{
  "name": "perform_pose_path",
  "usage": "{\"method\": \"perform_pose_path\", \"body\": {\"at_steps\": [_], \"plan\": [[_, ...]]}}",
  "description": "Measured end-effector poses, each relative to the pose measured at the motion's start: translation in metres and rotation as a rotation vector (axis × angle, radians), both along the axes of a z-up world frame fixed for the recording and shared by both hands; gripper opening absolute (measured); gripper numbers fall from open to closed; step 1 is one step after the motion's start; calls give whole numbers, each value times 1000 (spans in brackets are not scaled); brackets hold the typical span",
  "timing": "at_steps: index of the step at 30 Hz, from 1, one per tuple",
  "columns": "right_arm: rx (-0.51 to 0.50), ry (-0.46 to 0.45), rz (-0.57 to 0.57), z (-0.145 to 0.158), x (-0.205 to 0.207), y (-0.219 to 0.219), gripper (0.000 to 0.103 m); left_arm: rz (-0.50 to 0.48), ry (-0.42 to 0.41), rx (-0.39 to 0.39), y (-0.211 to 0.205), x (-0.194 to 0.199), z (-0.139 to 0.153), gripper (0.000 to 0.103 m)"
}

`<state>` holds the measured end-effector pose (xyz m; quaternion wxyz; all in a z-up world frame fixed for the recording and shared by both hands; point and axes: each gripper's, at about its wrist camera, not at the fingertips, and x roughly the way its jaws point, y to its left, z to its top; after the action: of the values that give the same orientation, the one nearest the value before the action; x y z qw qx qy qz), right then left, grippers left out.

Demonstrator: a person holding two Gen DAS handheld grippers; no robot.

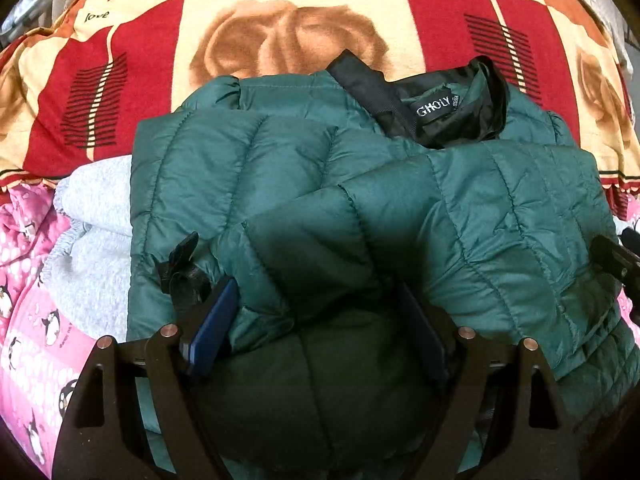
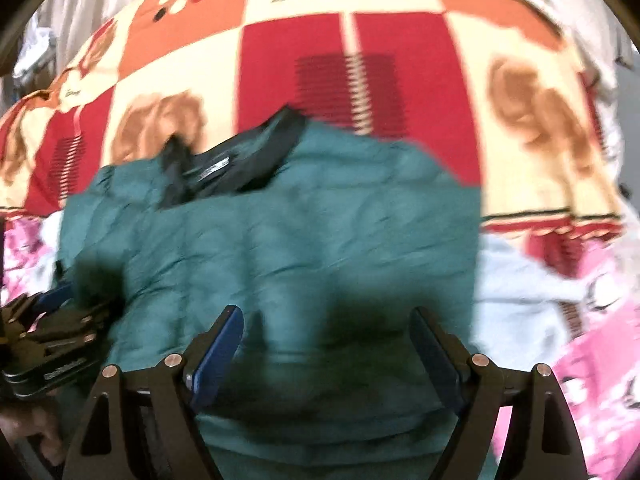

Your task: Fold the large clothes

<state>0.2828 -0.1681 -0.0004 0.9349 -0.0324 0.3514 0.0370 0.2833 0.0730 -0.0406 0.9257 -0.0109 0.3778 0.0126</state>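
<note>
We see the green jacket (image 1: 360, 208) folded on the bed's blanket (image 1: 280, 8); our left tongs (image 1: 320, 320) and right tongs (image 2: 326, 344) stand apart over its near edge, clamping nothing.

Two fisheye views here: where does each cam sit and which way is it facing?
Left wrist: sits on the left claw, looking forward and down over the green puffer jacket toward its black collar; own blue pads wide apart, right claw at the right edge.
Right wrist: sits on the right claw, same heading, blurred; open pads over the jacket, left claw at the left edge.
Shared: jacket, collar label, red-and-cream blanket, pink penguin cover.
</note>
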Motion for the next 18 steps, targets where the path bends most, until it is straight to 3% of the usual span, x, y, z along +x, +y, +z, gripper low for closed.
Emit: {"method": "perform_pose_path", "body": {"at_steps": [2,4,12,18], "plan": [[55,101,20,-19,12,-13,83,1,-1,1,-1,0,0,82],[92,140,42,-37,18,-19,87,1,-1,6,0,-1,-1,83],[67,136,65,-44,18,-13,101,-2,-1,17,-3,1,-4,86],[82,125,68,-43,17,-16,102,-5,-1,13,-5,2,-4,88]]}}
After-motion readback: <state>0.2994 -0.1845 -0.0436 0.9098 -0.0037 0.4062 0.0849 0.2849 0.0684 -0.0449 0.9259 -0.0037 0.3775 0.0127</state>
